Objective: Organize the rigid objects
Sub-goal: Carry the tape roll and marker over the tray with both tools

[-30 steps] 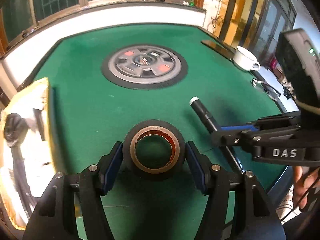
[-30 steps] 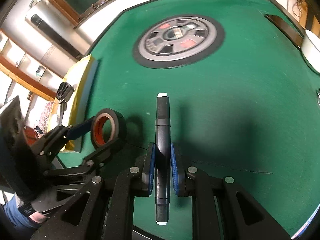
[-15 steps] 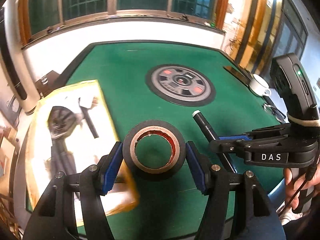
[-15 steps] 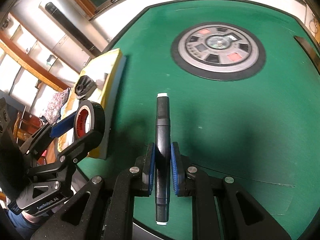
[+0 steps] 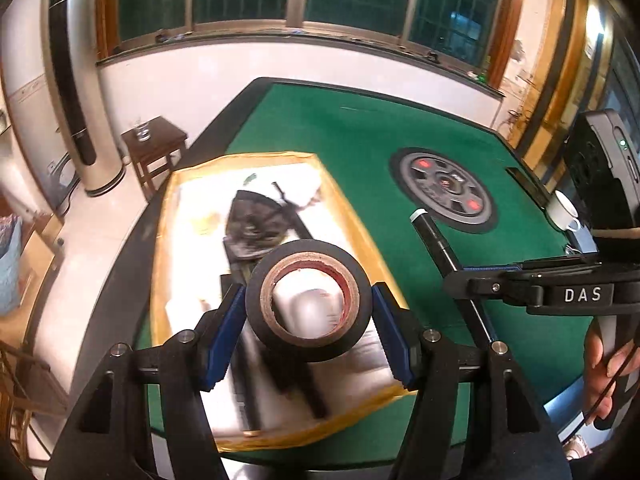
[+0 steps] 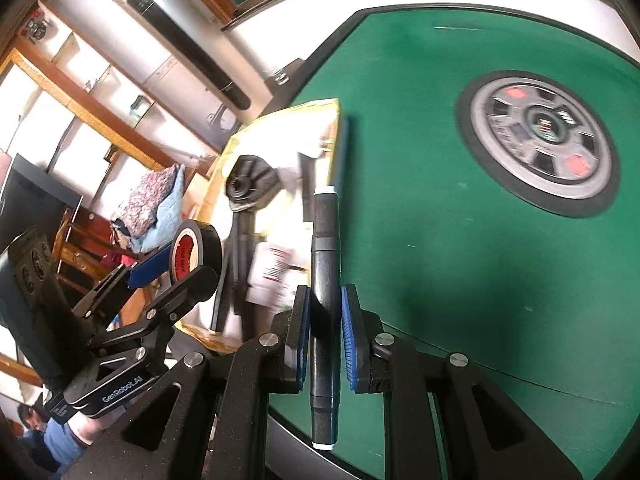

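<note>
Your left hand-held gripper (image 5: 308, 320) pinches the tape roll (image 5: 307, 300) directly above the yellow tray (image 5: 352, 216); the right hand-held gripper (image 6: 324, 332), beside it, clamps the marker (image 6: 326, 248) lengthwise.

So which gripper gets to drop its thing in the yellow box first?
Probably the left. The left gripper holds the tape roll right above the yellow box, while the right gripper holds the black marker over the box's edge.

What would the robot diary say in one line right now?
left claw: holds black tape roll | right claw: holds black marker pen | both over yellow-rimmed tray
</note>
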`<state>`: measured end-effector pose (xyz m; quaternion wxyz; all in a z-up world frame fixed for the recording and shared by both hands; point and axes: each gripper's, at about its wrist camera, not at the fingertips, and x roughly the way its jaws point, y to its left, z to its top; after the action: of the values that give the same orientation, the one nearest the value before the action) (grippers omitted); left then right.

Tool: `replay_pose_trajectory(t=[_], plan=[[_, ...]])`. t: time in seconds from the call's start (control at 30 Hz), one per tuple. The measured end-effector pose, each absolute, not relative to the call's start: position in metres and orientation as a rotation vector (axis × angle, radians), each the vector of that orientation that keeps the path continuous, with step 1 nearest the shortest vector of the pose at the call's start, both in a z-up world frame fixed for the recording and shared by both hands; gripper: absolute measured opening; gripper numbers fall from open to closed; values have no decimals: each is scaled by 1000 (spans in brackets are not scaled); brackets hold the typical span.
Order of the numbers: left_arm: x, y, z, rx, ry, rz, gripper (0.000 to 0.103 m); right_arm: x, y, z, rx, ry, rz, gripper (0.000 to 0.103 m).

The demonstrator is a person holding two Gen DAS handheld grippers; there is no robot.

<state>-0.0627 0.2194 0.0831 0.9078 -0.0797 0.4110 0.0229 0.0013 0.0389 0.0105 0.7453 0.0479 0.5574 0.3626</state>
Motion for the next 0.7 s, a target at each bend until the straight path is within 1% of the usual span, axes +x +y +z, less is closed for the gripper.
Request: replay_pose_trajectory(t=[0.37, 0.53, 0.7], plan=[[-55, 261, 61, -198, 898, 77, 62, 8, 108, -2, 81, 1271, 816, 14], [-52, 268, 52, -204, 921, 71, 62, 17, 121, -13, 99, 1318, 782, 14], [-48, 271, 45, -198, 931, 66, 62, 22, 126, -17, 88, 1323, 747, 14]])
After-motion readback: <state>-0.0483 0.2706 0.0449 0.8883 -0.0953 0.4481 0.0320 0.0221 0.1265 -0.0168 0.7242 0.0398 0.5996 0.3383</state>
